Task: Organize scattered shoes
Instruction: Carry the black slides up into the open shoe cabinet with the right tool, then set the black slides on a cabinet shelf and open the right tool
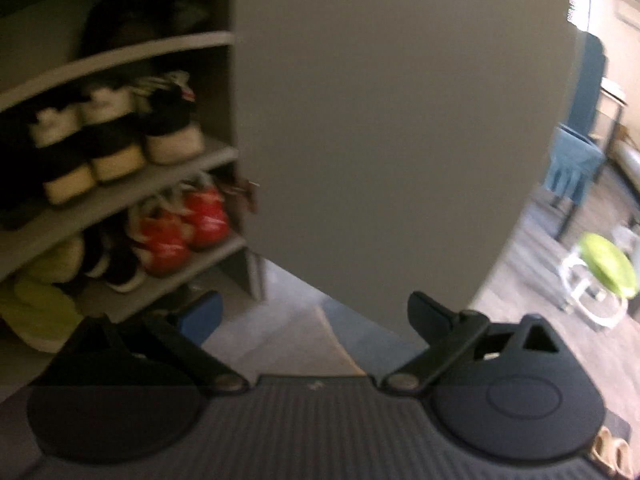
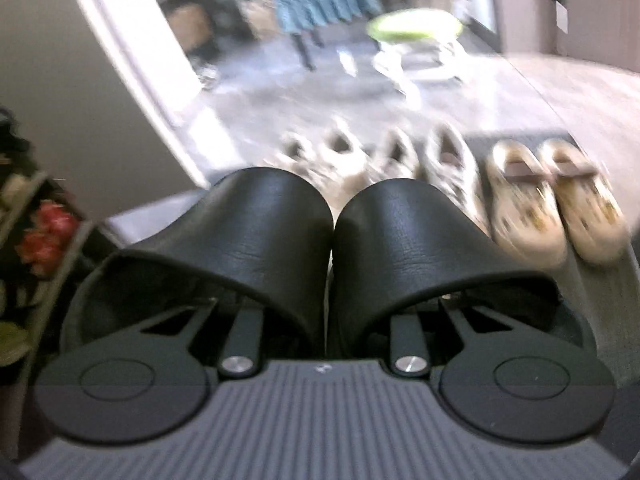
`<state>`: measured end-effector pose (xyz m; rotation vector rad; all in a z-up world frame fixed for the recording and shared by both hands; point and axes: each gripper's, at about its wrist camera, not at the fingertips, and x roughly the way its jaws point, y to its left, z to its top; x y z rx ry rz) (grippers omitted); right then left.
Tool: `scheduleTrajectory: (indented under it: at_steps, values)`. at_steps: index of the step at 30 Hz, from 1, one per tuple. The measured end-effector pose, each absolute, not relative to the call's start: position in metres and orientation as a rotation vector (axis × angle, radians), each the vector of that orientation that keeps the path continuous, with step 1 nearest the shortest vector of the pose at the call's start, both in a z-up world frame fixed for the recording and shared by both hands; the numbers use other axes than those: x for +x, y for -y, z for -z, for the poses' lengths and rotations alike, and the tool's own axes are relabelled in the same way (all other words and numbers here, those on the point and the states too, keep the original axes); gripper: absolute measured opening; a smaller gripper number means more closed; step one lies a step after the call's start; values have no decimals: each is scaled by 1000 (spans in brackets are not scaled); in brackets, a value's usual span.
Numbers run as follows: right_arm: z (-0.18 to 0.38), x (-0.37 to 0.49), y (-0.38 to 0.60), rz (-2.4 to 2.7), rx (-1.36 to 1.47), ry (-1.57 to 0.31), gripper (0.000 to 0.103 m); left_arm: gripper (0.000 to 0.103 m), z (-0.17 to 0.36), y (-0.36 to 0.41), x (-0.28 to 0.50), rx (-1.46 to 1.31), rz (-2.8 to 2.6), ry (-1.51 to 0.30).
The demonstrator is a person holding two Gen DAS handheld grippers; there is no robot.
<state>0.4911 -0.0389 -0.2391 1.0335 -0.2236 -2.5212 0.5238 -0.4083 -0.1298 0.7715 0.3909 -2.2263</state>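
Observation:
My right gripper (image 2: 330, 280) is shut on a pair of black slippers (image 2: 404, 236), its fingers inside them, holding them side by side above the floor. Beyond them white sneakers (image 2: 448, 172) and cream slip-ons (image 2: 556, 200) stand in a row on the floor. My left gripper (image 1: 316, 316) is open and empty beside the grey cabinet door (image 1: 392, 120), its right finger (image 1: 434, 318) against the door's lower edge. The open shoe cabinet holds black-and-cream sneakers (image 1: 112, 140), red sneakers (image 1: 180, 224) and yellow-green slippers (image 1: 36, 304) on its shelves.
A green-topped stool (image 1: 604, 268) and a chair with a blue cover (image 1: 572, 168) stand on the wood floor to the right. A dark mat (image 2: 504, 140) lies under the row of shoes. The cabinet shelf (image 1: 120, 192) edges are at left.

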Motion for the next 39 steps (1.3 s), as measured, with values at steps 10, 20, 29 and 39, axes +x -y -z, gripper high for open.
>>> scheduleTrajectory:
  at_steps: [10, 20, 29, 39]
  values:
    - [126, 474, 108, 2266, 663, 224, 27, 102, 106, 456, 577, 614, 2036, -403]
    - [20, 462, 198, 1995, 345, 150, 27, 102, 76, 481, 627, 453, 1914, -474]
    - [-32, 466, 322, 1784, 250, -15, 27, 102, 72, 502, 669, 330, 1714, -627]
    - [-40, 503, 446, 1596, 197, -145, 27, 102, 76, 517, 706, 309, 1595, -730]
